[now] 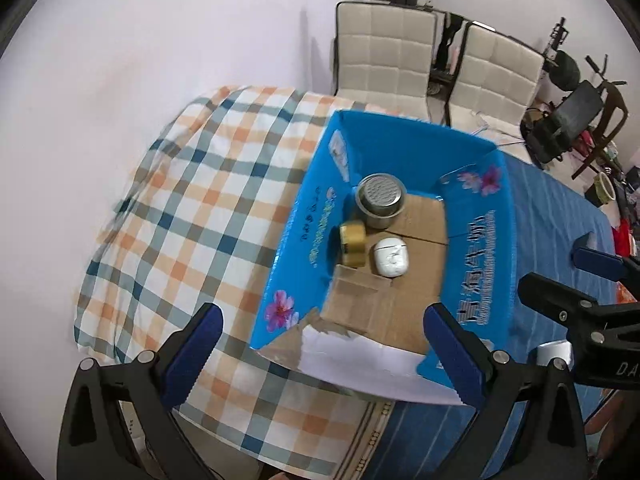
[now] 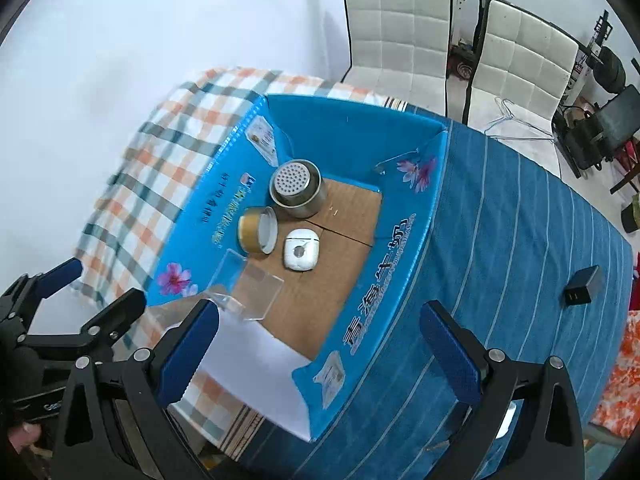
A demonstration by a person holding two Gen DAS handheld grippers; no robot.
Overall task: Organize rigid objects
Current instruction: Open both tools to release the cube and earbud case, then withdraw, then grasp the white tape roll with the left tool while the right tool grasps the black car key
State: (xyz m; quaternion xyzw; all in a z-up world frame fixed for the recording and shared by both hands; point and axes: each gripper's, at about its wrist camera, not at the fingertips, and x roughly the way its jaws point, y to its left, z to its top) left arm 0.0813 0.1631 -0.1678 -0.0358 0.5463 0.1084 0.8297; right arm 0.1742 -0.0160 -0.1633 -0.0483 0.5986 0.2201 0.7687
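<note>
Blue cardboard box [image 1: 304, 216] [image 2: 352, 136], flaps up, brown floor, set on surface across the seam between checked cloth [image 1: 192, 200] [image 2: 132, 168] and blue striped cloth [image 1: 560, 216] [image 2: 520, 220]. Inside, toward far left corner: metal canister with perforated lid [image 1: 380, 200] [image 2: 296, 188], upright. Just in front of it, against left wall: roll of gold tape [image 1: 353, 244] [image 2: 258, 230], on its side. Right of tape, lying flat on box floor: white earbud case [image 1: 391, 257] [image 2: 300, 249]. Nearer, seen in right wrist view only: clear plastic box [image 2: 250, 288], tilted, resting on box floor by near left flap. Outside box, on striped cloth to the right, well apart: small black charger block [image 2: 580, 290]. Left tongs [image 1: 324, 356] [image 2: 76, 284]: open wide, blue pads apart, nothing between them, poised above near edge of box. Right tongs [image 2: 320, 354] [image 1: 560, 276]: open wide, empty, above near edge of box, beside left tongs. Beyond surface: two white padded chairs [image 1: 384, 52] [image 2: 396, 24], side by side against wall; dark clutter of equipment at far right, too small to identify.
</note>
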